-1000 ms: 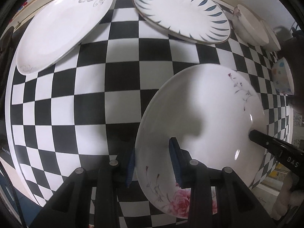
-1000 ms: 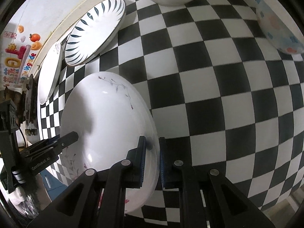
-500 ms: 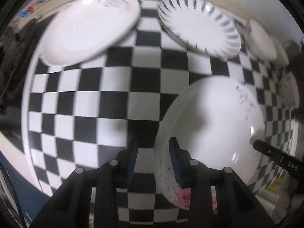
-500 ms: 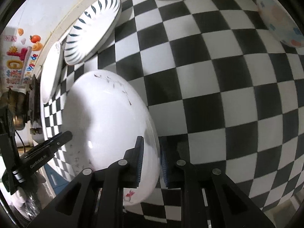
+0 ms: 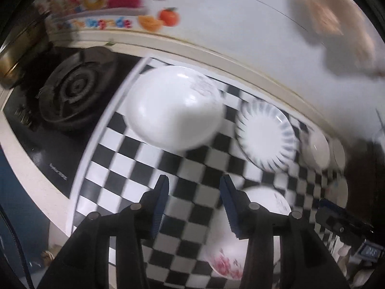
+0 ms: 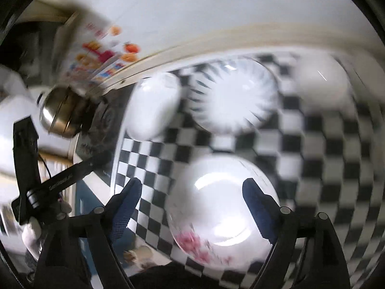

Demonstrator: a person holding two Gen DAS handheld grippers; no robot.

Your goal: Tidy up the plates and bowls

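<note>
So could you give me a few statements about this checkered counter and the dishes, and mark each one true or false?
1. The pink-flower plate lies flat on the checkered cloth. True.
2. The right gripper is clamped on that plate. False: its jaws stand wide apart, gripping nothing, having just opened.
3. A plate with dark petal marks sits farther back, near the wall. True.
4. The left gripper holds a bowl. False: nothing is between its fingers.
5. A stove burner sits beside the cloth. True.
</note>
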